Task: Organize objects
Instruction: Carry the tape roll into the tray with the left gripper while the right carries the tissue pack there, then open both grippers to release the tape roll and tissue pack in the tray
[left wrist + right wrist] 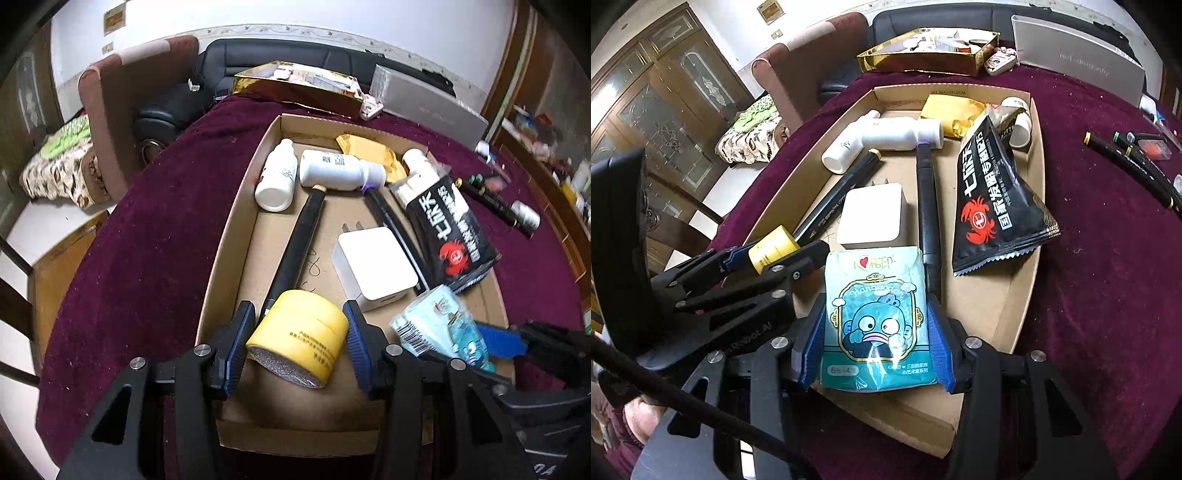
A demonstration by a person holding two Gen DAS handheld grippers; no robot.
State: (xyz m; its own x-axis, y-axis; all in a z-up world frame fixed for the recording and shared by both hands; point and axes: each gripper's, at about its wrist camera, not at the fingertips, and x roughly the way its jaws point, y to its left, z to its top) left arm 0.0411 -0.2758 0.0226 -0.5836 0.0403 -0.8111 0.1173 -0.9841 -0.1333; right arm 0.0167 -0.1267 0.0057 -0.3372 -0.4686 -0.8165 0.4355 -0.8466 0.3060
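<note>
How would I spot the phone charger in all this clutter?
Find the shallow cardboard tray on the maroon cloth. In its middle, between two long black markers, lies the charger, a flat white square block. Only it has metal prongs.

In the cardboard tray [236, 206], the tape roll [299, 336] sits at 6 o'clock and the charger [373, 262] near the centre. The tissue pack [877, 317] lies at 5 o'clock, the snack packet [450, 229] at 3 o'clock, two bottles [277, 181] at 11 o'clock. Loose markers [1134, 162] lie outside the tray, at 2 o'clock on the tablecloth [147, 236].
</note>
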